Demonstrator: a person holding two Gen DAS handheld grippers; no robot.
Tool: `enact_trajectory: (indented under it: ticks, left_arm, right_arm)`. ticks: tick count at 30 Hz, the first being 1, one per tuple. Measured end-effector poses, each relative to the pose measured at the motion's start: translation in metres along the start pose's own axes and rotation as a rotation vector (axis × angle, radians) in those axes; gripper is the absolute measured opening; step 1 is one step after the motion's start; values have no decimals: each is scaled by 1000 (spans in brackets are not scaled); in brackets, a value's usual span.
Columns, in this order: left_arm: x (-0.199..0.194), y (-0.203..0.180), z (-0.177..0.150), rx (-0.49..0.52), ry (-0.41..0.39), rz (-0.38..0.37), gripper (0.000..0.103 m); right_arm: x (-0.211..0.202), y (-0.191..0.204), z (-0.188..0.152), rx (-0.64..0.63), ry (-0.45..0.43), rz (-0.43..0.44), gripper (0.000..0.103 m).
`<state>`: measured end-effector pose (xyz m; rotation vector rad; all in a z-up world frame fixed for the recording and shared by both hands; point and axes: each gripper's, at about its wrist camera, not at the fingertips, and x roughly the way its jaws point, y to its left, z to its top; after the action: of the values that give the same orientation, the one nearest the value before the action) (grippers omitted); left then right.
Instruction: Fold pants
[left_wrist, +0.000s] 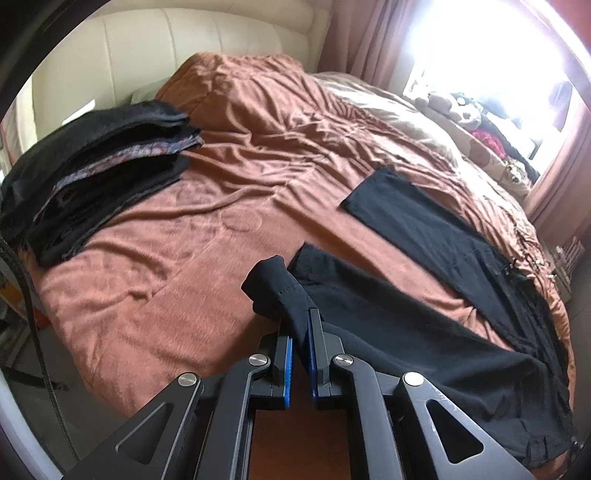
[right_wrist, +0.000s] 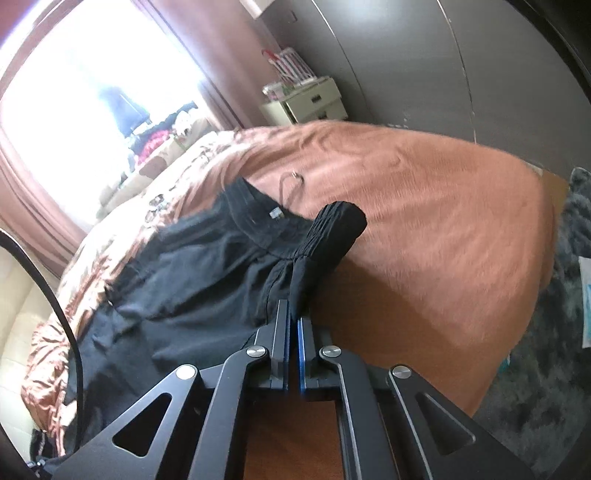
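black pants (left_wrist: 424, 295) lie spread on the rust-orange bedspread (left_wrist: 221, 206), near its foot edge. the left wrist view alone shows both legs: one flat, reaching toward the window (left_wrist: 480, 55), the other with its hem lifted, clamped tight in the left gripper (left_wrist: 300, 325). only the right wrist view shows the gathered waistband (right_wrist: 332, 229), a bunch of it pinched in the right gripper (right_wrist: 292, 317), whose jaws are closed on the cloth. a stack of folded dark clothes (left_wrist: 92, 184) rests on the bedspread toward the cream headboard (left_wrist: 166, 48), seen from the left only. the right view alone takes in a small cream nightstand (right_wrist: 306, 101) beyond the bedspread and a grey rug (right_wrist: 554, 332) beside it.
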<state>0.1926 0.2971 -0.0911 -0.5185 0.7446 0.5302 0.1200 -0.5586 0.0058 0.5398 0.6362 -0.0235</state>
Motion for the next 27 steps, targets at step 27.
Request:
enact_trajectory:
  ticks: [27]
  left_arm:
    - [37,-99,153,104,-102,-78,7]
  right_arm:
    - [18,69,95,-80,-59,61,0]
